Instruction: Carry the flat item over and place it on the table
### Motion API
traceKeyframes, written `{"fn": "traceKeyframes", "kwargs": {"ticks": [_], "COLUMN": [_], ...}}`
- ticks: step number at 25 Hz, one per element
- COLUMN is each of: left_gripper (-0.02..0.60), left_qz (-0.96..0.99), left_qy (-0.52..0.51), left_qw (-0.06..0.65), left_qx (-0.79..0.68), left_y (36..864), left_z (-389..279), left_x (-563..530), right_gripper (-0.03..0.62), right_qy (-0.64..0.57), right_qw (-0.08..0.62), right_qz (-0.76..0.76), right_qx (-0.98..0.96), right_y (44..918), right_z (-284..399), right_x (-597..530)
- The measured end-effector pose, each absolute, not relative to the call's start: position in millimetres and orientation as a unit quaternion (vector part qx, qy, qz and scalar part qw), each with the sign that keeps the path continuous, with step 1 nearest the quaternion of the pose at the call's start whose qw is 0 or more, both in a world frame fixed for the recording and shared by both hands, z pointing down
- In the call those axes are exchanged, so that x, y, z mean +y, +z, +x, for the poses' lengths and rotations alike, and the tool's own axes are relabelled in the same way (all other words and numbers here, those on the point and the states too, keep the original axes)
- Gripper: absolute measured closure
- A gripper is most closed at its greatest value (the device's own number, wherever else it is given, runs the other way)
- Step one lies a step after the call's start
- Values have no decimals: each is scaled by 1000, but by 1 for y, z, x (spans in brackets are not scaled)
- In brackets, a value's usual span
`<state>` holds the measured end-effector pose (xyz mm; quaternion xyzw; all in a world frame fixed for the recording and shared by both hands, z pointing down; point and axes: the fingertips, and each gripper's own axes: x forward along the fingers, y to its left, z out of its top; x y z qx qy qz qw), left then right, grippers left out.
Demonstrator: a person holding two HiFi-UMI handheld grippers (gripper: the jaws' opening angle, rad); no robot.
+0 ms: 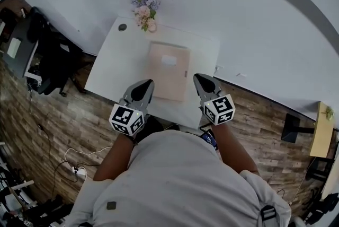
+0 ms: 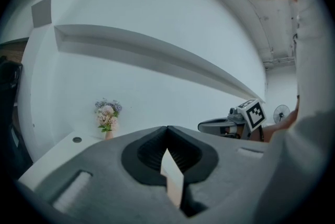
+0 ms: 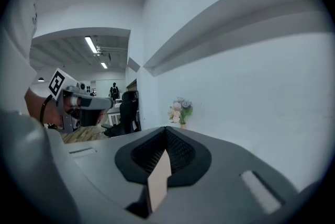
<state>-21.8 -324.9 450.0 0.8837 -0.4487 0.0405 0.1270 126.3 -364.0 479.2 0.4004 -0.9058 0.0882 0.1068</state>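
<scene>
While the white table (image 1: 106,69) fills the middle of the head view, the flat cardboard parcel (image 1: 168,75) sits over its centre, long side running away from the person. It is held at its two near corners. I judge this to be the placing step: the carry looks finished, and the parcel is already above the spot where it should go. Whether its underside touches the tabletop I cannot tell from above.

The left gripper (image 1: 143,86) has its jaws closed tight on the near left corner, and its own view shows a pale wedge of cardboard pinched between the ribbed pads. The right gripper (image 1: 204,83) is clamped the same way on the near right corner, with a tan edge of board standing between its pads.

The next move calls for lowering both corners evenly until the parcel lies flat. Both pairs of jaws should then part and draw back toward the person without dragging the board. It should also stay short of the vase of flowers (image 1: 145,12) and the small dark round disc (image 1: 122,27) at the far edge.

As for writing, a white label (image 1: 169,60) sits on the parcel's far half, but it is too small to read. The marker cubes carry only black-and-white square patterns, and no brand shows anywhere.
</scene>
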Motion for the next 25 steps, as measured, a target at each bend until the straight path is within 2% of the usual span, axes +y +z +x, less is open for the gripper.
{"fn": "traceKeyframes", "kwargs": {"ticks": [9,25], "left_gripper": [580,580], "left_qz": [872,887], "left_qy": [38,51], "left_qw": [107,105], "left_qx": [-476,-447], "left_y": [432,435], "left_z": [-30,-78], "left_x": [-301,-234], "right_gripper": [585,585], "right_qy": [74,80], "right_qw": [81,66], "right_qz": [373,373], "right_qx": [-921,-922], "right_y": [455,441], "right_z": [123,57], "right_x": [-340,-268]}}
